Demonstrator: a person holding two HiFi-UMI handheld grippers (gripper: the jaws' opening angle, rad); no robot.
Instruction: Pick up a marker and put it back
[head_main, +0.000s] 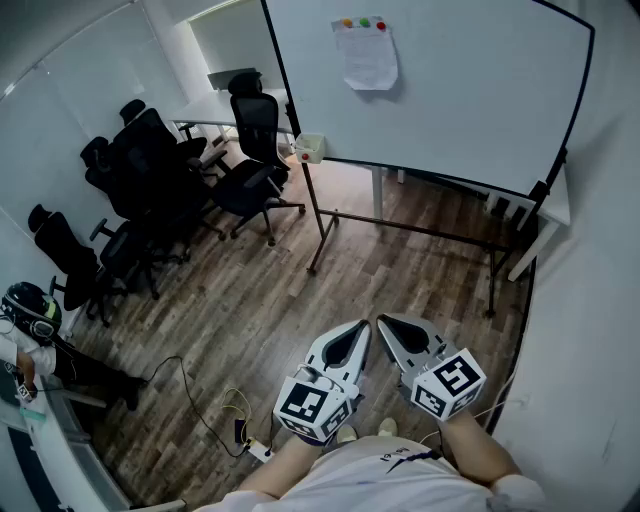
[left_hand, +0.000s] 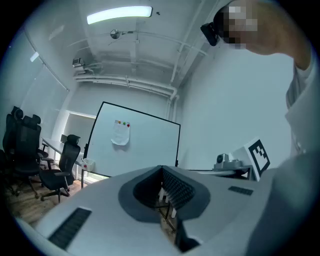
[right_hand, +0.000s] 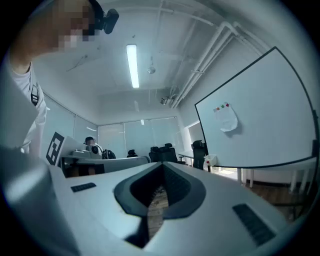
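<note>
Both claws were pressed together with nothing between them: the left claw (head_main: 362, 326) and right claw (head_main: 384, 321) sat side by side close against the holder's body, tips aimed across the floor (head_main: 300, 290) at the whiteboard (head_main: 430, 90). Each gripper view showed the same thing, pads meeting at the tip and only room behind them.

No marker could be made out anywhere. My guess was that it lay in the small white box (head_main: 310, 148) hung at the board's left edge, where something red showed, but it was too small to tell. The task looked not yet begun, with the board well apart from the claws.

Several things could go wrong from here. A claw brought to the box while shut would knock the marker or the box instead of taking it, so the jaws needed to spread first. A marker is thin and round, and a pinch off its middle could let it swing or slip. Pushing on the box might also rock the board on its stand.

A paper (head_main: 366, 55) hung under coloured magnets near the board's top. Black chairs (head_main: 150, 170) crowded the left, beside a table (head_main: 215, 110), and a person (head_main: 25, 330) sat far left. A cable and power strip (head_main: 258, 450) lay on the floor near the holder's feet, a tripping risk, and the stand's low crossbar (head_main: 400, 225) ran under the board.
</note>
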